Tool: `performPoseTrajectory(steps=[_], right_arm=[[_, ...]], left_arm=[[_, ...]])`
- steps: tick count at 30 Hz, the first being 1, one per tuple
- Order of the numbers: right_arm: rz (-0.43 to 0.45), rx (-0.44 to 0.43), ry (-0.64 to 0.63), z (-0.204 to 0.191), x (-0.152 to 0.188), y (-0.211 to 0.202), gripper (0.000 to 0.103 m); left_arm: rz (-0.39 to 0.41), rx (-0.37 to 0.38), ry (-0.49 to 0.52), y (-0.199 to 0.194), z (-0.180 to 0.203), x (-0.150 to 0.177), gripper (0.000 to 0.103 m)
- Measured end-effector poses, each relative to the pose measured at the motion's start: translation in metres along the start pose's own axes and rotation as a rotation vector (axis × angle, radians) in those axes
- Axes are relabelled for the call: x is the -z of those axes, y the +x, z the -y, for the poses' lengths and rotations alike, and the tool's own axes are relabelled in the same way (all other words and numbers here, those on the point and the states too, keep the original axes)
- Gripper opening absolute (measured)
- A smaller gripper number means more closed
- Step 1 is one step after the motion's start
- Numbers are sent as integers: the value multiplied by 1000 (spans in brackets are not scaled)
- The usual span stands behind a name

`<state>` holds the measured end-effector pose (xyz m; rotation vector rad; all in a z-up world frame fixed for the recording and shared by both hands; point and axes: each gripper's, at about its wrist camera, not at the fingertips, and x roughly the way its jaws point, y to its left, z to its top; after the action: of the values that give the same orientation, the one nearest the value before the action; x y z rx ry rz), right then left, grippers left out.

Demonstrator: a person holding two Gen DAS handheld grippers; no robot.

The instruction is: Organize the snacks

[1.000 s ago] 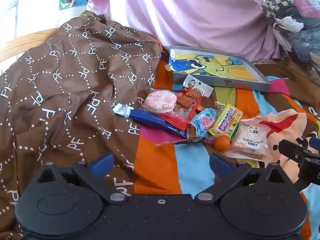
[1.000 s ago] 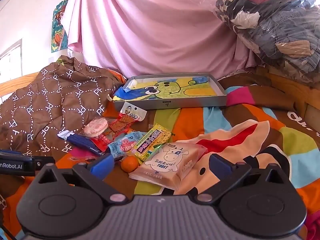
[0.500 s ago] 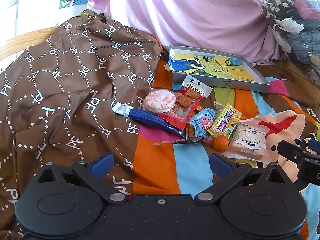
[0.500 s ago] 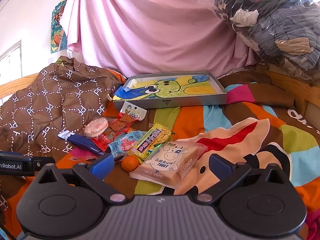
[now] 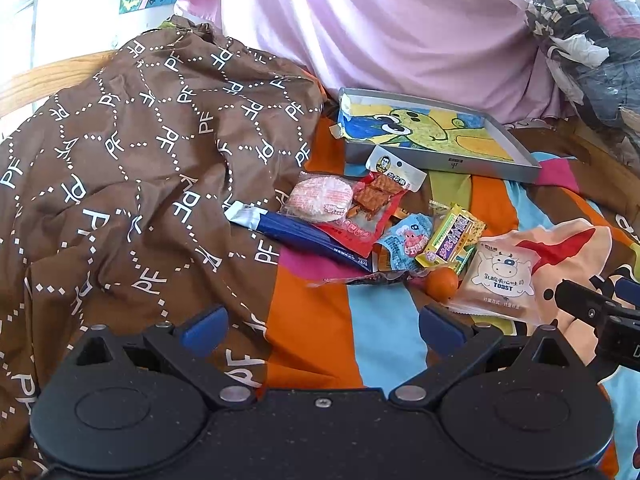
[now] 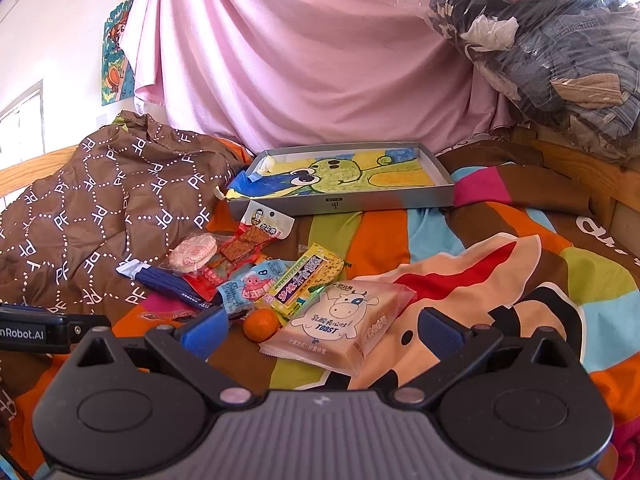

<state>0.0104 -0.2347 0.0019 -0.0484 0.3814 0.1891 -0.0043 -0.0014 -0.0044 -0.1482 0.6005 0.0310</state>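
Across the last second very little changes: the striped bedspread (image 6: 460,236), the brown quilt (image 5: 132,168) heaped on its left side and the pink curtain (image 6: 320,60) behind all sit as they did, and only the view from each camera creeps a little, the left one drifting slightly so the snack pile slides a touch toward the right of its picture. The grey tray (image 6: 436,196) with the cartoon lining lies at the back of the bed, as empty of snacks as a second ago, so the sorting appears not to have begun. The pile itself has not shifted: the toast pack (image 6: 340,320) lies nearest the right gripper (image 6: 322,332), with the yellow bar (image 6: 308,278), the light blue packet (image 6: 248,286), the red pouch (image 6: 236,256), the round cake (image 6: 193,255) and the dark blue wrapper (image 6: 164,280) fanned out to its left, and the small orange (image 6: 261,324) tucked against the toast pack's corner. The right gripper hangs just short of the toast pack with its fingers spread wide and nothing between them; the left gripper (image 5: 322,324) is likewise spread and empty over bare bedspread in front of the pile. Judging by that, both are lining up a first pick, likely the toast pack.
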Motion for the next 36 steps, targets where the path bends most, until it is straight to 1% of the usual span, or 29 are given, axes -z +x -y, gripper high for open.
performPoseTrajectory(steps=[13, 18, 22, 25, 27, 29, 32, 36], right_arm=[[2, -10, 13, 1, 1, 1, 103], [-5, -29, -23, 1, 2, 2, 103], [-1, -83, -130, 2, -2, 7, 103], [0, -131, -204, 6, -8, 15, 103], [-16, -137, -233, 8, -12, 22, 103], [-52, -148, -244, 13, -16, 30, 103], [-98, -178, -280, 20, -21, 39, 103], [-149, -251, -388, 28, -32, 50, 103]], left_arm=[[-20, 11, -3, 3, 0, -1, 101], [-36, 8, 11, 4, -1, 0, 101], [-45, 9, 70, 7, 1, -3, 101], [-53, 32, 95, 13, 0, -12, 101], [-53, 50, 118, 18, 2, -19, 101], [-56, 71, 149, 23, 4, -28, 101], [-75, 110, 238, 33, 11, -43, 101], [-108, 163, 405, 47, 21, -59, 101]])
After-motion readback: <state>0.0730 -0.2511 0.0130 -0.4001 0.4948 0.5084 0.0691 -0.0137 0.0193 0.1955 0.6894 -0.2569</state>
